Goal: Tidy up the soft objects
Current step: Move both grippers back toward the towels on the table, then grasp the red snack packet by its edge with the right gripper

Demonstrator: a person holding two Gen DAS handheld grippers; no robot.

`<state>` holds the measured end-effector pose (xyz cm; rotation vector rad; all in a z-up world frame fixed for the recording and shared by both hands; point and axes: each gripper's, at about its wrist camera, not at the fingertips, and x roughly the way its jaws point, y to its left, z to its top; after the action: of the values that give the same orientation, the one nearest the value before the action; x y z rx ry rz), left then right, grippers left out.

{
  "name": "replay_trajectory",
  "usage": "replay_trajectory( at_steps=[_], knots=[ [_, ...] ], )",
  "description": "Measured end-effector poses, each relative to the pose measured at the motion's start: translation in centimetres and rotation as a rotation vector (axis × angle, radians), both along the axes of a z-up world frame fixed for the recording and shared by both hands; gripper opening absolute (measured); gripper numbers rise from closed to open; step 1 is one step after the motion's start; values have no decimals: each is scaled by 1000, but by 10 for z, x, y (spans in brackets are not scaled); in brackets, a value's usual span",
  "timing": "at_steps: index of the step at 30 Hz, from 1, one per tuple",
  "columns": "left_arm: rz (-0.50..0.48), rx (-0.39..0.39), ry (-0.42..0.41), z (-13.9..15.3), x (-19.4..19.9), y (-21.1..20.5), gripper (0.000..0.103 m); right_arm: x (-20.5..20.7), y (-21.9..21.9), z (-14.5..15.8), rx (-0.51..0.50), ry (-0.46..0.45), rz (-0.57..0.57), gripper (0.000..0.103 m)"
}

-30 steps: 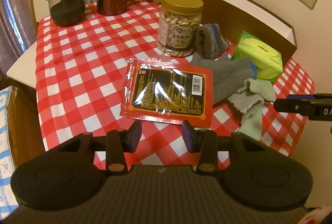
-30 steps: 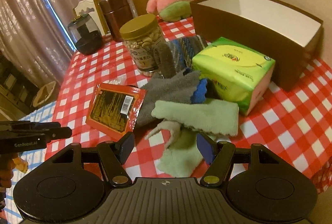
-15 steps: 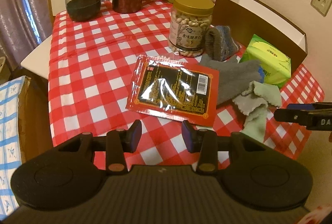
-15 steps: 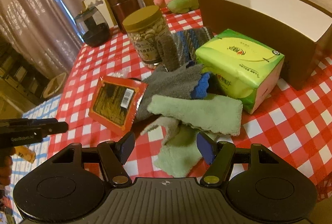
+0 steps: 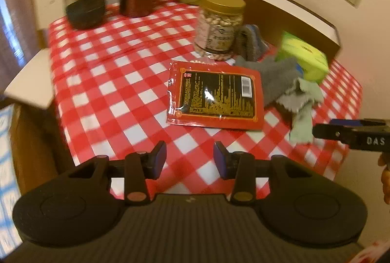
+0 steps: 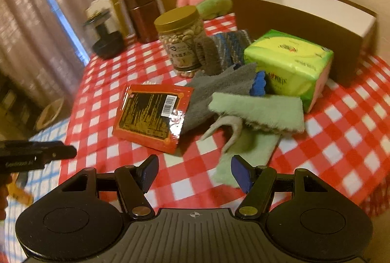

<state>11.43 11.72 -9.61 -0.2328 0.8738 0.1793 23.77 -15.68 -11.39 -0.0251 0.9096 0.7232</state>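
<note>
Fingers [image 6: 243, 176] of the right gripper [image 6: 193, 171] gape empty; green cloth [image 6: 256, 112] lies just ahead, long axis crosswise; left gripper [image 5: 190, 159], part-open and empty, sits farther.

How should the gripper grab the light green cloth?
Probably by the light green cloth's loose near end, which hangs toward the table edge in front of the open right gripper. Come straight in from the near side; that flap lies flat and free of the other cloths.

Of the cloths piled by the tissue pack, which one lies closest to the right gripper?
The light green cloth, its corner reaching toward the right gripper; the grey cloth and blue one lie farther back.
</note>
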Motion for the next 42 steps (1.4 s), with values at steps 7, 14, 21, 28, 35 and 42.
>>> replay_trajectory(
  at_steps=[7,14,21,28,35,42],
  knots=[
    [-212,17,-5,3,-7,42,39,-57,47,-12,-13,28,-207,66],
    [-255,-33,7,-2,8,65,42,-78,71,-4,-19,26,-271,66],
    [-254,35,30,-17,39,62,42,-53,67,-27,49,38,-320,66],
    [-259,50,69,-33,64,60,39,-25,52,-50,185,101,-404,66],
    [-378,46,106,-53,97,70,34,-6,58,-70,280,161,-518,58],
    [-541,15,130,-67,131,85,27,-11,70,-87,416,189,-719,56]
  ],
)
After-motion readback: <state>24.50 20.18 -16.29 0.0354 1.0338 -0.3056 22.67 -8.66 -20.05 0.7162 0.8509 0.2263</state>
